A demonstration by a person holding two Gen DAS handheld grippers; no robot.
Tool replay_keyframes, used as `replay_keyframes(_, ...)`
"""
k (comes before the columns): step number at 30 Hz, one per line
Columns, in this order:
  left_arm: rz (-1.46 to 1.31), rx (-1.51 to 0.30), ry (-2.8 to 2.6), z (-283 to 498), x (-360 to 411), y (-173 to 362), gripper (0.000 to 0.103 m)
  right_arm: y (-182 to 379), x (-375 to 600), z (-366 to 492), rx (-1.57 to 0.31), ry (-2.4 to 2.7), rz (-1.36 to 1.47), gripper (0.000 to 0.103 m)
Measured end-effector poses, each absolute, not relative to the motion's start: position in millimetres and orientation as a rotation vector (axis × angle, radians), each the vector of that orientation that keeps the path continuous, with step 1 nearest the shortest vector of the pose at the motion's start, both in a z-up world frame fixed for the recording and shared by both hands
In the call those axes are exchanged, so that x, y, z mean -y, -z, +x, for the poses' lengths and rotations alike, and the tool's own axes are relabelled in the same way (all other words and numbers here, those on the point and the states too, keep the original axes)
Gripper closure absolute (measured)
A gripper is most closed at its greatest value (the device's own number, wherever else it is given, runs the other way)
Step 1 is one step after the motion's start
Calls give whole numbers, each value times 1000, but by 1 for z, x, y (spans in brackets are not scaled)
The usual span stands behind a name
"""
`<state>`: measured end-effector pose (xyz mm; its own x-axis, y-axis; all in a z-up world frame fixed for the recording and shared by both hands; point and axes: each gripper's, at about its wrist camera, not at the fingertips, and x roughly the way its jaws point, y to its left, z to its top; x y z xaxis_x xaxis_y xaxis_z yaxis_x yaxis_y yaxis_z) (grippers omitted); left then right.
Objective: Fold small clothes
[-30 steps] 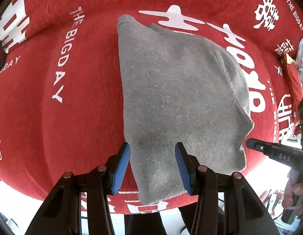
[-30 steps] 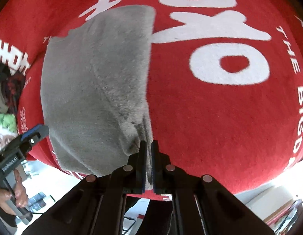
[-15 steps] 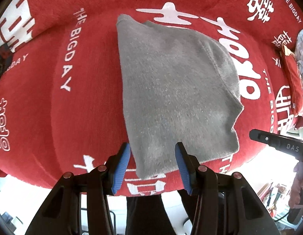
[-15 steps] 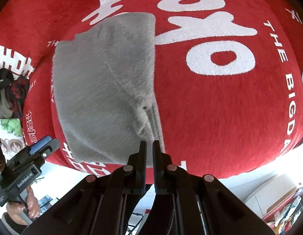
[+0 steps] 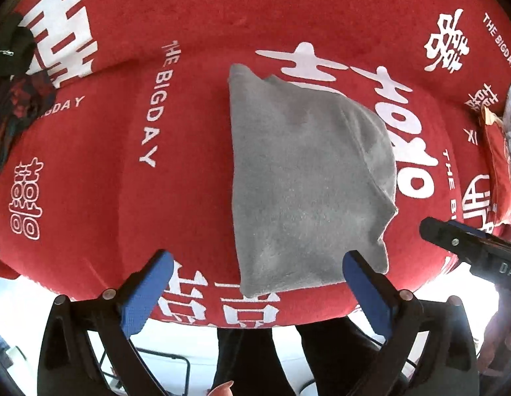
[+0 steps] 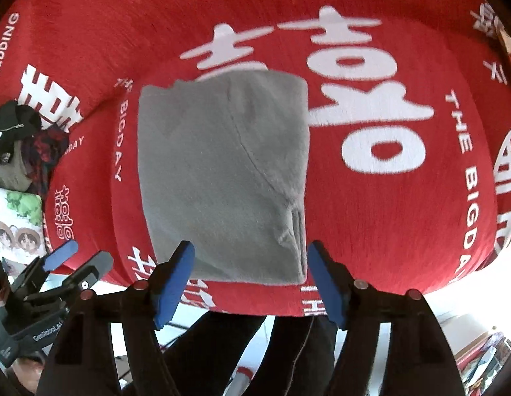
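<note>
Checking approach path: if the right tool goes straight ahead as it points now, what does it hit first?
Most likely the folded grey garment, near its front edge. The right tool is open, and that edge sits between its fingers, on the red blanket. Depth is uncertain.

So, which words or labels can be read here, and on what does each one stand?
"THE BIGDAY": white print on the red plush cover, repeated.
"WEDDING": same cover, left edge of the right wrist view.
"GenRobot.AI": body of the black left gripper.
"DAS", cut off: the black right gripper.
Large white Chinese characters: too distorted to quote.
The folded grey fleece garment: no text.
</note>
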<state>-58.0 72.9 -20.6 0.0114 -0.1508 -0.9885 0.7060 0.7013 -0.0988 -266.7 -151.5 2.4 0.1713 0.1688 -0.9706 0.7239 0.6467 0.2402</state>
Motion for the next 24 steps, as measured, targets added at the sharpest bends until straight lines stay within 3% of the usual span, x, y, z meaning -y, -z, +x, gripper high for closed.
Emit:
replay_keyframes(2, 513, -1395, 698, -58, -72, 17, 0, -9, 151, -265, -1363, 481, 789, 19)
replay_keyframes(6, 513, -1386, 687, -56, -73, 12, 0, -18, 150, -261, -1373, 516, 724, 1)
replay_keyframes(24, 506, -1370, 630, -47, -79, -3, 0, -34, 145, -254, -1390, 566, 680, 1)
